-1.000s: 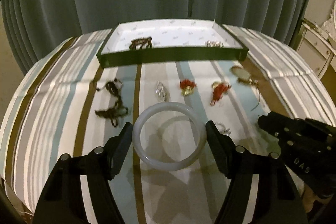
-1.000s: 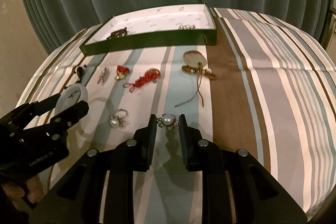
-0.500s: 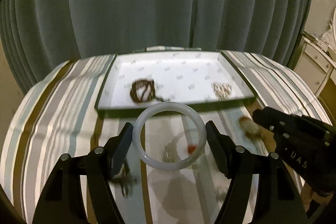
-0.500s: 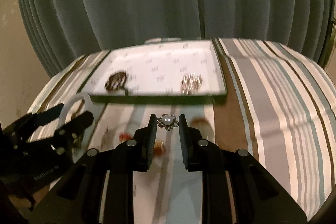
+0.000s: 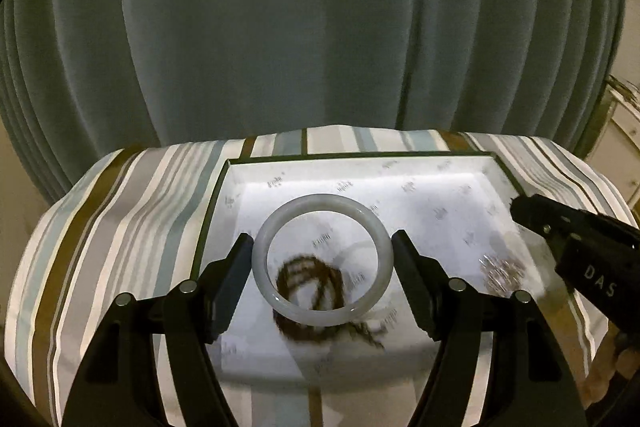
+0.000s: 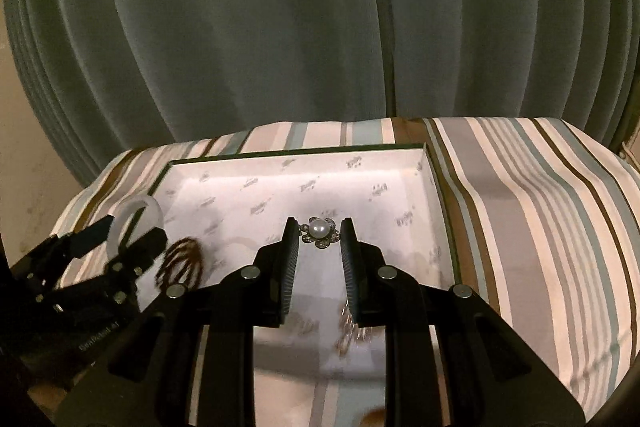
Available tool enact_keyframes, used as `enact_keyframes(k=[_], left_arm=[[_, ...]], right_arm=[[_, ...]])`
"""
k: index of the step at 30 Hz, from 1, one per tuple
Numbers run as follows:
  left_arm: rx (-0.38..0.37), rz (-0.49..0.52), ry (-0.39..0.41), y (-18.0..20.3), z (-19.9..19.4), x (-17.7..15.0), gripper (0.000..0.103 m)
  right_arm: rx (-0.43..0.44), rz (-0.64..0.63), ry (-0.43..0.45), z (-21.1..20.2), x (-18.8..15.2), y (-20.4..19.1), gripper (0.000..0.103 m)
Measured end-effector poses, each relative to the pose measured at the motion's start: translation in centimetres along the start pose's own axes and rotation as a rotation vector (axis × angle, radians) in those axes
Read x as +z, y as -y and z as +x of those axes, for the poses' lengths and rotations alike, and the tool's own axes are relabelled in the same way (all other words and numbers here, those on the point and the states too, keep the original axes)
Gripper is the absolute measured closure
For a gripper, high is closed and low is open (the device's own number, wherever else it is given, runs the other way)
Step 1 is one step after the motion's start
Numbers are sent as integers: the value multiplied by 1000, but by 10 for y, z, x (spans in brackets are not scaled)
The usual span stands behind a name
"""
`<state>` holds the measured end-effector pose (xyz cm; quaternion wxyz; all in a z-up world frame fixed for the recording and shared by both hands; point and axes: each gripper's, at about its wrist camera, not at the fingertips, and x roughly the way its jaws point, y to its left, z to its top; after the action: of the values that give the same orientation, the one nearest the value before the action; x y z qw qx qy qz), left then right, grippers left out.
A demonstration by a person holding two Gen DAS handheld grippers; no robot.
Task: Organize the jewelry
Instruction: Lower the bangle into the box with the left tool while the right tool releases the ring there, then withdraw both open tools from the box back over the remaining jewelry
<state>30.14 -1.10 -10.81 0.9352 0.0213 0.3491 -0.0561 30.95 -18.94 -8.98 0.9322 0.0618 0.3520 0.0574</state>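
My left gripper (image 5: 322, 241) is shut on a pale jade-like bangle (image 5: 262, 251), held level above the white-lined box (image 5: 400, 183). A dark beaded bracelet (image 5: 316, 287) lies in the box under the bangle; a silvery piece (image 5: 502, 273) lies to the right. My right gripper (image 6: 319, 231) is shut on a pearl flower brooch (image 6: 319, 229), also over the box (image 6: 280, 183). In the right wrist view the left gripper (image 6: 132, 237) with the bangle (image 6: 136, 213) hangs at the left, over the dark bracelet (image 6: 182, 261). The right gripper's fingers (image 5: 536, 215) enter the left wrist view at the right.
The box sits on a striped cloth (image 6: 540, 211) with a dark green rim (image 5: 208, 223). Grey-green curtains (image 5: 320, 27) hang close behind the table's far edge. A pale cabinet (image 5: 624, 139) stands at the far right.
Both grippers have travelled forward from the loose jewelry on the cloth to above the box, each keeping its piece. The pieces on the cloth have dropped out of view.
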Motion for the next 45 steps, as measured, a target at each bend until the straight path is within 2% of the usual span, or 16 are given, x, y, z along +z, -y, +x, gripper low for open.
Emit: enact_keyframes(k=[10,20,22,23,24,27,29,31,35,45], left_arm=[[39,-35,-117,-18,76,28,33],[63,-17,-207,-21,98,35,33],[71,0,-206,-17,98,35,33],[70,6,-209,-16,99,35,33],[71,12,-213,-15,99,35,33],[80,24,-220,-13,101,34,33],[82,35,-216,-10,102,34,31],[93,58,-180,-6,97,35,27],[109,97,-147,-2,89,36,26],[46,46,-96,-3,38,27,26]], right_arm=[[-52,-13,-91,67,21,16,82],[-70,-4,-136,87,27,26,81],[-69,2,-139,88,27,27,73],[-66,4,-140,88,27,27,72],[-65,3,-139,88,27,27,71],[-72,0,-123,84,25,26,58],[-74,5,-107,79,25,27,57],[-70,6,-91,70,24,25,57],[-66,12,-69,55,21,25,57],[-57,31,-14,2,9,23,57]])
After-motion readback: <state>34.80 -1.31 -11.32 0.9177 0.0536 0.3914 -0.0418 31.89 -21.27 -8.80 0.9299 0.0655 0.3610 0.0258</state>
